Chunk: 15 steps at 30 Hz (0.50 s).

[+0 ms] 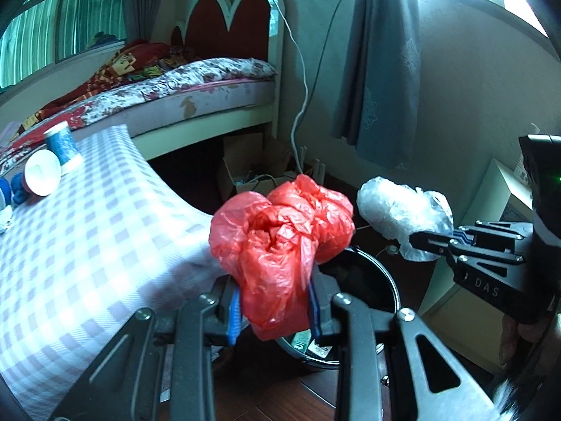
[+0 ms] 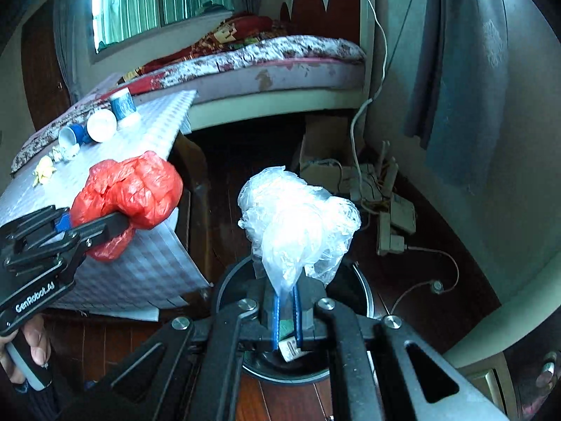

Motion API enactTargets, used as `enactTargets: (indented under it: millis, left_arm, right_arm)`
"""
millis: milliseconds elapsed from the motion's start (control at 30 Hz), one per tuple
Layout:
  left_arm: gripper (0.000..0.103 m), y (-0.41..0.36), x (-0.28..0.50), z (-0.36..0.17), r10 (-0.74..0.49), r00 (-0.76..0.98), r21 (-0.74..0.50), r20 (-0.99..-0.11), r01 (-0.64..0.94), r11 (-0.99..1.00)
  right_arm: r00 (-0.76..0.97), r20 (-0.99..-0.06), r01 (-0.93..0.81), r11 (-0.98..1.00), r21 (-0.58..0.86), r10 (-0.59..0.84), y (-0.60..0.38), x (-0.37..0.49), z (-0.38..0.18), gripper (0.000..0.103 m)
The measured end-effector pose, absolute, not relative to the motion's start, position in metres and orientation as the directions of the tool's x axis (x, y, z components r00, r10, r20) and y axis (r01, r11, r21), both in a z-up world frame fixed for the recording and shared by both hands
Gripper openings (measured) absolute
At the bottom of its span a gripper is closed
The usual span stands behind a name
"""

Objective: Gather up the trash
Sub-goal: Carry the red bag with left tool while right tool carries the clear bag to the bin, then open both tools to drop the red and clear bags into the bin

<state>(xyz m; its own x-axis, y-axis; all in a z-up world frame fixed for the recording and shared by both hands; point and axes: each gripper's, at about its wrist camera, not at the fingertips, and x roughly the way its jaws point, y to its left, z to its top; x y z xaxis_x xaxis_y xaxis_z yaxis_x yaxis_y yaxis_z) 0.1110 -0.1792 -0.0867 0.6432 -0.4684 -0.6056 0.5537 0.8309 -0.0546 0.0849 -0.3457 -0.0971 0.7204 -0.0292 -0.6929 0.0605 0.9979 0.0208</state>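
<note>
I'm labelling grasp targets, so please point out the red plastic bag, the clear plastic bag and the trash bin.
red plastic bag [image 1: 280, 238], left wrist view, crumpled middle.
clear plastic bag [image 2: 298, 217], right wrist view, bunched centre.
trash bin [image 1: 389, 273], left wrist view, right part of rim.

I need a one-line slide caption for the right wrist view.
Right hand-held gripper holds a crumpled clear plastic bag above a black bin.

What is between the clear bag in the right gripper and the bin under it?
Nothing: in the right wrist view the clear bag hangs directly above the bin.
</note>
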Motion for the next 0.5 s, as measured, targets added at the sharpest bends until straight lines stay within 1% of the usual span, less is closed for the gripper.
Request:
enactTargets:
  millis: [133, 233, 500]
  left_arm:
    - [0.031, -0.193, 0.113, -0.099, -0.515, 0.609, -0.074, -0.603, 0.600, 0.796]
    - [0.031, -0.202, 0.117, -0.108, -0.525, 0.585, -0.073, -0.618, 0.623, 0.779]
    - [0.031, -0.216, 0.131, -0.130, -0.501, 0.530, -0.073, -0.684, 0.633, 0.770]
  right_arm:
    - [0.697, -0.716, 0.064, 0.998, 0.023, -0.029, -0.355, 0.086, -0.109, 0.006]
    - [0.679, -0.734, 0.072, 0.997, 0.034, -0.024, -0.360, 0.091, -0.119, 0.006]
    - [0.613, -0.790, 0.052, 0.998, 0.027, -0.010, -0.366, 0.102, -0.149, 0.006]
